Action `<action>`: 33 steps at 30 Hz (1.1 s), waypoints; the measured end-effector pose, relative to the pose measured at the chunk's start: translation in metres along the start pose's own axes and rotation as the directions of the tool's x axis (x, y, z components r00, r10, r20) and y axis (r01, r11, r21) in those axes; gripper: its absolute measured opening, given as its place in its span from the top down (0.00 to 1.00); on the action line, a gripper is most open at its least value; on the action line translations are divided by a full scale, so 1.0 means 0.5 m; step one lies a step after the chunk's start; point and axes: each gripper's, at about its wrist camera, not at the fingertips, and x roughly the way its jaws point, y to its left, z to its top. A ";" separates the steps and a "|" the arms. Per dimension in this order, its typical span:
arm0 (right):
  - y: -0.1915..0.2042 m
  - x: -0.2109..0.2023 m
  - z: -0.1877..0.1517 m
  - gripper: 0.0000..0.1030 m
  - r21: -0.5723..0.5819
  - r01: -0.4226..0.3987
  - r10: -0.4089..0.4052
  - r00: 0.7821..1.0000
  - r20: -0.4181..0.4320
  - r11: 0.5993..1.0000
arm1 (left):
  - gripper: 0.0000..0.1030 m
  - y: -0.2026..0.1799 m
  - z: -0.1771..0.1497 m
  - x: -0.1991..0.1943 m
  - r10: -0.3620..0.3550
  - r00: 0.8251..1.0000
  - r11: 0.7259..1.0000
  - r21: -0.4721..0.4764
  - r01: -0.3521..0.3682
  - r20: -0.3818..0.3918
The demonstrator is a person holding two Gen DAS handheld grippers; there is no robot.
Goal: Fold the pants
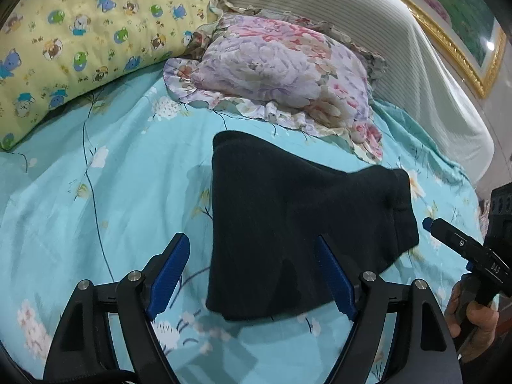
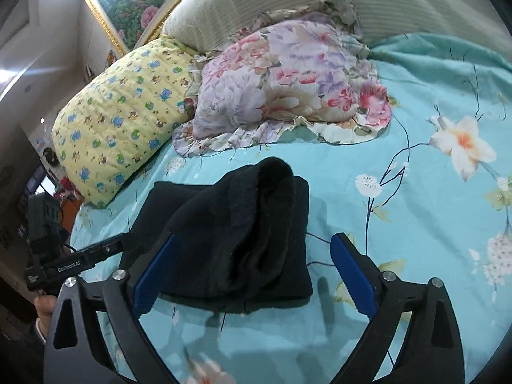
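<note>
The black pants (image 1: 288, 224) lie folded into a compact bundle on the turquoise floral bedsheet (image 1: 96, 192). They also show in the right wrist view (image 2: 236, 240), with one bulging folded layer on top. My left gripper (image 1: 252, 275) is open, hovering over the bundle's near edge, holding nothing. My right gripper (image 2: 252, 272) is open over the bundle's near edge, holding nothing. The right gripper also shows at the right edge of the left wrist view (image 1: 460, 246), and the left gripper at the left edge of the right wrist view (image 2: 80, 259).
A floral ruffled pillow (image 1: 281, 73) lies just beyond the pants. A yellow cartoon-print pillow (image 1: 80, 32) lies at the head of the bed. A white ribbed headboard (image 1: 368, 25) and a gold-framed picture (image 1: 457, 6) stand behind. Open sheet (image 2: 432, 208) spreads to the right.
</note>
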 end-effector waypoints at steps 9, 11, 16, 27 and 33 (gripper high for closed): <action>0.039 -0.037 -0.044 0.05 -0.112 0.031 -0.028 0.999 0.026 0.993 | 0.20 -0.021 -0.053 -0.024 0.050 0.999 0.999 0.018 -0.050 -0.002; 0.048 -0.042 -0.052 0.04 -0.132 0.031 -0.027 0.999 0.032 0.991 | 0.20 -0.026 -0.061 -0.027 0.063 0.998 0.998 0.032 -0.062 -0.001; 0.073 -0.041 -0.073 0.03 -0.194 0.054 -0.051 0.998 0.022 0.980 | 0.19 -0.032 -0.083 -0.036 0.074 0.997 0.997 0.031 -0.074 -0.001; 0.105 -0.029 -0.114 0.03 -0.270 0.087 -0.084 0.996 0.025 0.959 | 0.19 -0.031 -0.110 -0.056 0.119 0.993 0.991 0.056 -0.120 0.018; 0.110 -0.029 -0.123 0.03 -0.269 0.095 -0.087 0.995 0.041 0.959 | 0.19 -0.038 -0.124 -0.059 0.157 0.987 0.985 0.068 -0.160 0.038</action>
